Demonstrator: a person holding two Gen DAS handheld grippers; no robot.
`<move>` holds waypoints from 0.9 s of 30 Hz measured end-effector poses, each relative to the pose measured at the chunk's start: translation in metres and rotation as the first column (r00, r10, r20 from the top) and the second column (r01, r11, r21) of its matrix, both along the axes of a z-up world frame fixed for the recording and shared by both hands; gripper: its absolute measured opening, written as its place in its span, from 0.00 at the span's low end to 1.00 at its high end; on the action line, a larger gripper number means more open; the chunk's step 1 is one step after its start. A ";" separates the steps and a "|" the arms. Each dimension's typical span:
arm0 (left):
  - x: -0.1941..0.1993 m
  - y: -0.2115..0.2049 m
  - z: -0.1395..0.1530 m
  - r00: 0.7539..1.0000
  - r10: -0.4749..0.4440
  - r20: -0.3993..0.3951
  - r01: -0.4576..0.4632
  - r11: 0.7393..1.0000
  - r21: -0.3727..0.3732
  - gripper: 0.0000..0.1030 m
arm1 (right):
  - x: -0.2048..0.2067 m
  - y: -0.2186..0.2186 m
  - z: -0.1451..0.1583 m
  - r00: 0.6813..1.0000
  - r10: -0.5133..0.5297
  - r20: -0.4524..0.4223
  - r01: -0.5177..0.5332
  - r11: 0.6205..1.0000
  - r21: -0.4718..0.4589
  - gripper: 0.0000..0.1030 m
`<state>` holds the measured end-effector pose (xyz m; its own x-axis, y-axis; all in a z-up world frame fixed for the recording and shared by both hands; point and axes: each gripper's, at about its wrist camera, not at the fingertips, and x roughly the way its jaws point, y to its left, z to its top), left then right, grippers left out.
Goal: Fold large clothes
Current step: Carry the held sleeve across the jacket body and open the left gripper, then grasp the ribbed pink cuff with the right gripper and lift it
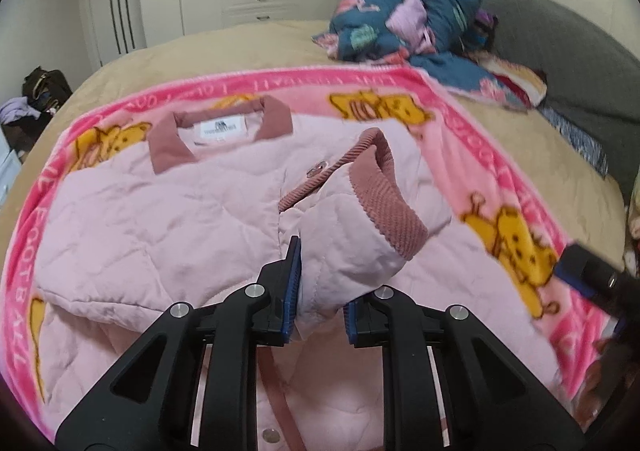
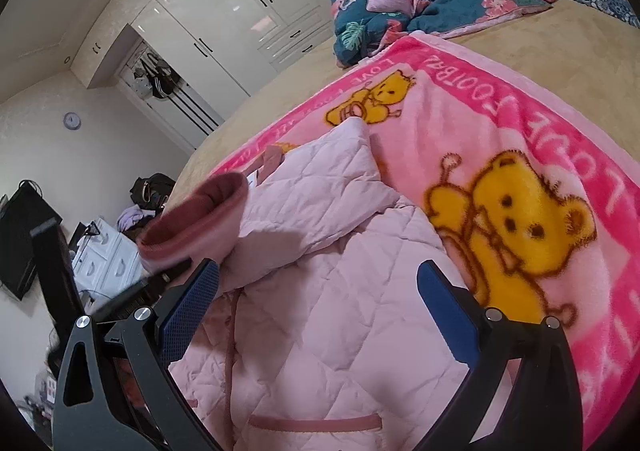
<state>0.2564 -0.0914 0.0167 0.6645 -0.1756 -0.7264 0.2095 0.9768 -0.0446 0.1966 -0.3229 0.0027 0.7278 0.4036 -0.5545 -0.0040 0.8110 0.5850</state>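
Left wrist cam: my left gripper (image 1: 320,291) is pinched tight on the pink quilted jacket's (image 1: 160,219) sleeve (image 1: 352,235), cuff flopped across the chest.

Right wrist cam: right gripper (image 2: 316,303) gapes wide, gripping nothing, hovering over the jacket, which lies spread on the teddy blanket (image 2: 520,155).

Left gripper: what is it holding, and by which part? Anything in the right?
The left gripper pinches the pink jacket by its sleeve, just behind the cuff. The right gripper is open, empty.
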 end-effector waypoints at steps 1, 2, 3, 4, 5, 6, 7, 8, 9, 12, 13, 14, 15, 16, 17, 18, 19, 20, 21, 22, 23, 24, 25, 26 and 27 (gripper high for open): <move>0.000 -0.001 -0.004 1.000 -0.006 -0.011 0.006 1.000 0.005 0.15 | 0.001 0.000 -0.001 1.000 -0.001 -0.004 0.001 1.000 0.000 0.96; 0.000 -0.003 -0.008 1.000 -0.016 -0.026 0.017 1.000 0.010 0.18 | 0.002 -0.001 -0.003 1.000 -0.001 -0.007 0.001 1.000 0.001 0.96; 0.000 -0.004 -0.013 0.999 -0.029 -0.043 0.030 0.999 0.021 0.19 | 0.002 -0.001 -0.003 1.000 -0.001 -0.009 0.001 1.000 0.002 0.96; -0.001 -0.006 -0.018 0.998 -0.039 -0.054 0.041 0.999 0.037 0.20 | 0.003 -0.001 -0.005 1.000 -0.001 -0.013 0.001 1.000 0.003 0.96; -0.002 -0.008 -0.023 0.996 -0.052 -0.066 0.055 0.997 0.050 0.22 | 0.003 -0.001 -0.005 1.000 0.001 -0.014 -0.001 1.000 0.003 0.96; -0.003 -0.010 -0.028 0.995 -0.063 -0.078 0.068 0.996 0.063 0.24 | 0.003 0.000 -0.006 1.000 0.003 -0.016 -0.003 1.000 0.003 0.96; -0.004 -0.011 -0.030 0.994 -0.069 -0.085 0.075 0.995 0.068 0.28 | 0.003 0.000 -0.006 1.000 0.004 -0.017 -0.004 1.000 0.001 0.96; -0.005 -0.012 -0.034 0.992 -0.083 -0.100 0.090 0.994 0.068 0.35 | 0.004 0.001 -0.006 1.000 0.005 -0.018 -0.005 1.000 0.000 0.96; -0.006 -0.013 -0.038 0.990 -0.088 -0.108 0.095 0.993 0.067 0.38 | 0.005 0.002 -0.007 1.000 0.007 -0.021 -0.007 1.000 -0.001 0.96; -0.011 -0.017 -0.048 0.982 -0.104 -0.155 0.118 0.990 0.083 0.69 | 0.007 0.003 -0.009 0.999 0.013 -0.030 -0.013 1.000 -0.002 0.96; -0.014 -0.017 -0.051 0.981 -0.103 -0.165 0.119 0.989 0.090 0.75 | 0.008 0.003 -0.010 0.999 0.015 -0.032 -0.015 1.000 -0.004 0.96; -0.016 -0.017 -0.053 0.979 -0.108 -0.172 0.125 0.988 0.088 0.75 | 0.008 0.004 -0.010 0.999 0.019 -0.034 -0.019 1.000 -0.006 0.96; -0.019 -0.015 -0.054 0.976 -0.118 -0.181 0.134 0.988 0.076 0.75 | 0.008 0.005 -0.010 0.999 0.021 -0.034 -0.021 1.000 -0.007 0.96; -0.021 -0.013 -0.054 0.974 -0.124 -0.188 0.139 0.988 0.068 0.76 | 0.009 0.006 -0.011 0.999 0.021 -0.035 -0.022 1.000 -0.010 0.96; -0.024 -0.010 -0.054 0.973 -0.126 -0.194 0.140 0.988 0.060 0.81 | 0.010 0.007 -0.011 0.999 0.023 -0.035 -0.024 1.000 -0.013 0.96; -0.026 -0.007 -0.053 0.973 -0.126 -0.196 0.139 0.989 0.054 0.84 | 0.011 0.008 -0.011 0.999 0.027 -0.037 -0.027 1.000 -0.013 0.96; -0.030 0.000 -0.051 0.974 -0.120 -0.193 0.130 0.991 0.042 0.87 | 0.012 0.010 -0.012 0.999 0.029 -0.041 -0.030 0.999 -0.015 0.96; -0.031 0.004 -0.050 0.975 -0.114 -0.190 0.123 0.992 0.035 0.87 | 0.013 0.012 -0.013 0.999 0.032 -0.044 -0.033 0.999 -0.016 0.96; -0.033 0.010 -0.047 0.976 -0.105 -0.189 0.112 0.993 0.025 0.88 | 0.014 0.015 -0.015 0.998 0.038 -0.049 -0.039 0.999 -0.015 0.96; -0.033 0.018 -0.044 0.978 -0.086 -0.188 0.091 0.996 0.013 0.91 | 0.016 0.018 -0.016 0.998 0.045 -0.054 -0.046 0.999 -0.016 0.96; -0.033 0.027 -0.041 0.981 -0.069 -0.183 0.071 0.997 0.002 0.91 | 0.017 0.022 -0.017 0.997 0.054 -0.059 -0.055 0.998 -0.019 0.96; -0.033 0.035 -0.036 0.984 -0.052 -0.173 0.051 0.999 -0.007 0.91 | 0.019 0.028 -0.019 0.996 0.065 -0.064 -0.066 0.998 -0.022 0.96; -0.033 0.042 -0.032 0.986 -0.036 -0.163 0.035 0.999 -0.011 0.91 | 0.020 0.033 -0.020 0.995 0.075 -0.069 -0.077 0.997 -0.026 0.96; -0.032 0.050 -0.027 0.988 -0.018 -0.151 0.016 1.000 -0.012 0.91 | 0.022 0.039 -0.021 0.993 0.091 -0.074 -0.093 0.995 -0.029 0.96; -0.031 0.056 -0.023 0.990 -0.005 -0.142 0.003 1.000 -0.014 0.91 | 0.023 0.045 -0.023 0.991 0.106 -0.078 -0.108 0.994 -0.030 0.96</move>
